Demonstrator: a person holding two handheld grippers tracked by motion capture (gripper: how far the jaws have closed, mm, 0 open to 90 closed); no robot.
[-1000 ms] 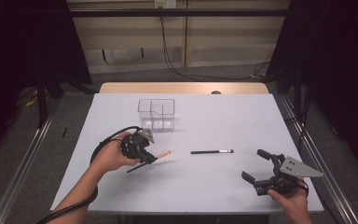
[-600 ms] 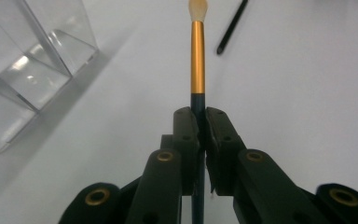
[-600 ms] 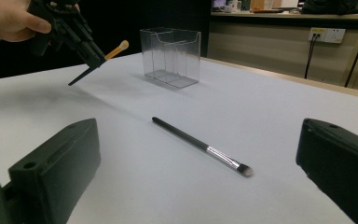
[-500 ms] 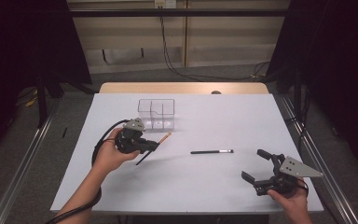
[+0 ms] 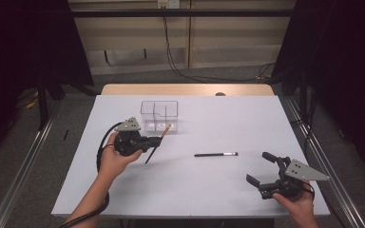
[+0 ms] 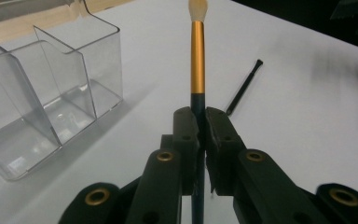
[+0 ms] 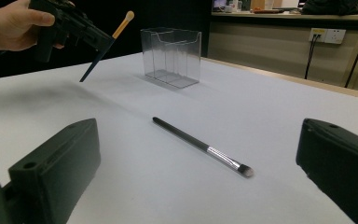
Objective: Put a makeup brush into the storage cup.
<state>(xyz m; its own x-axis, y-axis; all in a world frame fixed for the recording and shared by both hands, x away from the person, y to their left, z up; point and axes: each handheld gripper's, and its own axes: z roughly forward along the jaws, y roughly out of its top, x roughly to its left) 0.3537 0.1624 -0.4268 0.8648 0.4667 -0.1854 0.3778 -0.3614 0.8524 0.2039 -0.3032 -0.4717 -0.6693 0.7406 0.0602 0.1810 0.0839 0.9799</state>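
- The left tongs [image 5: 150,141] were clenched on a brush with a gold band [image 5: 156,142], held above the white counter [image 5: 218,190] just in front of a clear box [image 5: 159,116].
- The left gripper view showed the grip closely: both jaws pressed against the dark handle of that brush [image 6: 197,70], the gold band and pale tip rising beyond them, the handle's lower end cut off at the bottom edge.
- That view also showed the clear box [image 6: 42,93] to have several compartments split by inner walls; how many could not be counted with certainty.
- In the high view the brush tip lay close to the box's front wall; whether it touched could not be told.
- The right gripper view showed the brush [image 7: 106,44] tilted in the air, its dark end pointing down with a clear gap above the counter [image 7: 284,121], and the hand [image 7: 9,25] around the left tongs [image 7: 103,41].
- The right tongs [image 5: 263,167] were released, jaws spread wide and holding nothing, resting low near the counter's near right edge.
- A 2nd, thin black brush [image 5: 216,154] lay flat on the counter between the 2 tongs, well apart from the box.
- The right gripper view showed that black brush [image 7: 200,147] with a silver collar and short dark bristles toward the camera, lying between the spread jaws but farther off.
- The left gripper view caught the black brush [image 6: 243,87] partly, with its lower end hidden behind the jaws.
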